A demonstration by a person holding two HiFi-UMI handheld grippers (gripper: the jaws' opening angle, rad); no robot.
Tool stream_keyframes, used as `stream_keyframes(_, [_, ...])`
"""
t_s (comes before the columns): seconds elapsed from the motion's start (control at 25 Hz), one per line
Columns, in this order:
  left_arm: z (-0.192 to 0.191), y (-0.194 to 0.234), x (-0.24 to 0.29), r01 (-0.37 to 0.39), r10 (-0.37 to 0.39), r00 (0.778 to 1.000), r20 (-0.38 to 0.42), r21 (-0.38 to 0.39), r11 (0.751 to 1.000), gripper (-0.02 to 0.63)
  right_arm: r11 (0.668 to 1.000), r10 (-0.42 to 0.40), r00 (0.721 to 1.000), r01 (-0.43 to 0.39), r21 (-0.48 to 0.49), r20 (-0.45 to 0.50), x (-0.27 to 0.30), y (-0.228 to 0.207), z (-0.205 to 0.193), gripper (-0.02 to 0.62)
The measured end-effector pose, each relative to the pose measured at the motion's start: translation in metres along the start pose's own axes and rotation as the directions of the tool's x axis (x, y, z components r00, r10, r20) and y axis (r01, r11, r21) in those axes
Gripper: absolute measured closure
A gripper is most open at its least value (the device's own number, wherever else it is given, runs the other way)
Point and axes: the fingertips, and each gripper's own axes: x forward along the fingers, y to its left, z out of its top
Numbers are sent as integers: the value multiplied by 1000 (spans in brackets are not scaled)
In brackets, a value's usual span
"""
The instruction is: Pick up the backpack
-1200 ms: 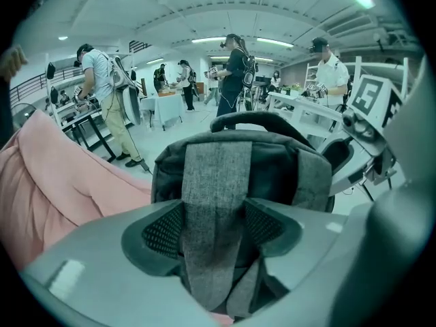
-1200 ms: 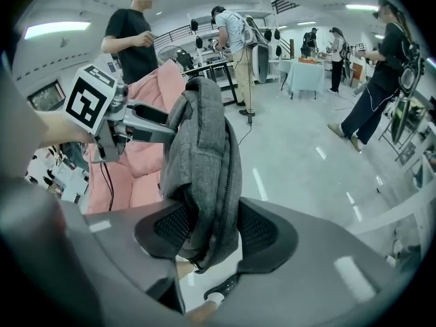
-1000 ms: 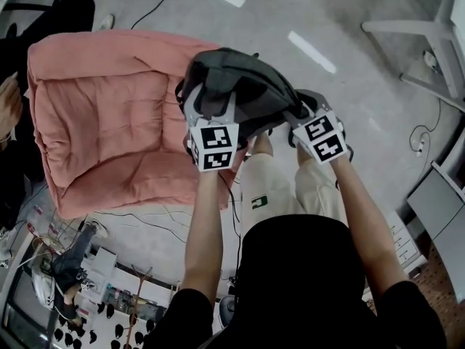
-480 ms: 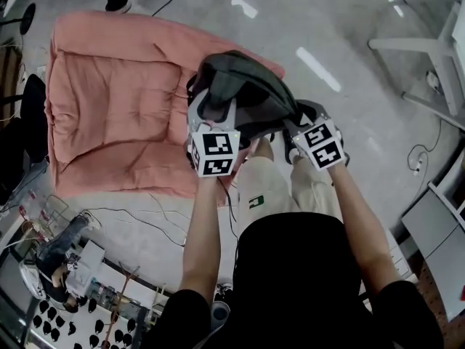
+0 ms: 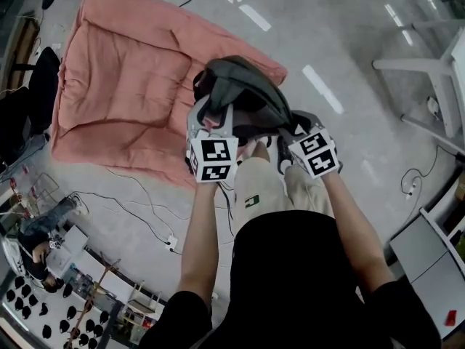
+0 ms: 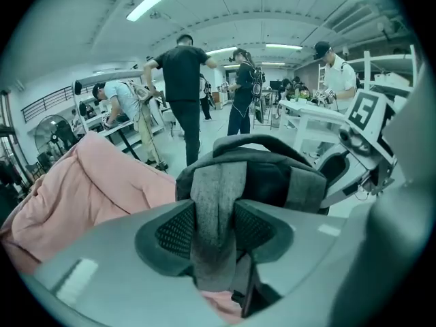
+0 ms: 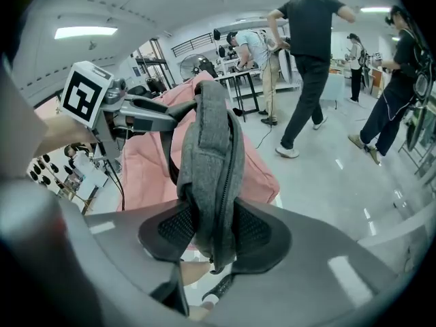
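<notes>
The dark grey backpack (image 5: 243, 93) hangs in the air in front of the person, above the edge of the pink cushion (image 5: 123, 93). My left gripper (image 5: 211, 126) is shut on a grey strap (image 6: 214, 203) of the backpack (image 6: 272, 176), its jaws still closing on the fabric. My right gripper (image 5: 294, 133) grips the zipped edge (image 7: 211, 182) of the backpack, jaws also still tightening. Both pairs of pads press on the cloth. The left gripper's marker cube (image 7: 87, 90) shows in the right gripper view.
The pink cushion (image 6: 82, 182) lies on the grey floor (image 5: 327, 42). Cables (image 5: 138, 209) trail over the floor near the person's legs (image 5: 265, 187). White desks (image 5: 436, 57) stand at the right. Several people stand working in the background (image 6: 182, 80).
Both grippers have lifted the backpack higher and drawn it toward the person, off the cushion. The head view has shifted, so the cushion shows further to the upper left.
</notes>
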Motion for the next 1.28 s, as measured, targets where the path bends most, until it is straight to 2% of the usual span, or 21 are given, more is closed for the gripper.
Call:
stream_keyframes(0.36, [-2, -18, -59, -106, 108, 994, 23, -94, 990, 460, 993, 41, 999, -40, -112, 3, -31, 20, -9, 448])
stream_keyframes(0.76, [-3, -58, -123, -175, 193, 979, 68, -207, 963, 468, 960, 34, 998, -21, -278, 46, -81, 23, -13, 456])
stream_keyframes(1.0, [0, -71, -159, -206, 229, 971, 74, -232, 951, 468, 940, 50, 996, -23, -340, 71, -105, 34, -9, 456])
stream_keyframes(1.28, [8, -78, -192, -227, 254, 963, 86, -239, 944, 466, 935, 74, 991, -30, -352, 110, -128, 52, -7, 456])
